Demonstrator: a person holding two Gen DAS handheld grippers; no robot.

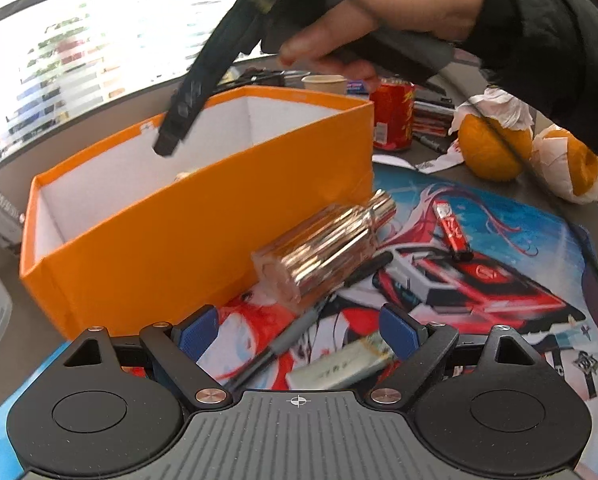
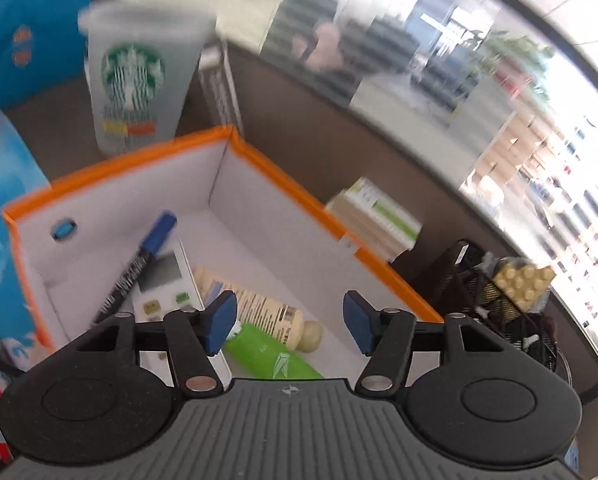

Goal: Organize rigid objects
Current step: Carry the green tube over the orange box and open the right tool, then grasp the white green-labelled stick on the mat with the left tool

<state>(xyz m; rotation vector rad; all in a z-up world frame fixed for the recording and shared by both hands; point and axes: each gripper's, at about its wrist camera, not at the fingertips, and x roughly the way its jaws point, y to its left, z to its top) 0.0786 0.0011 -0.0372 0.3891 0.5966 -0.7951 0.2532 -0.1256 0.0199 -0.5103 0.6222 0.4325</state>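
Orange box (image 1: 203, 216) on printed mat (image 1: 499, 280), holding remote (image 2: 167, 280), cream bottle (image 2: 259, 308), green tube (image 2: 271, 356), blue-cap marker (image 2: 139, 260); glass bottle (image 1: 323, 248) lies just beside box; R gripper (image 2: 290, 322) spread above box, empty; L gripper (image 1: 295, 334) spread, empty, w/ grey pen (image 1: 291, 340) between its tips.

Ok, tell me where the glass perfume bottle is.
Left wrist view: the perfume bottle lies on its side on the printed mat, against the orange box, beside a grey pen.
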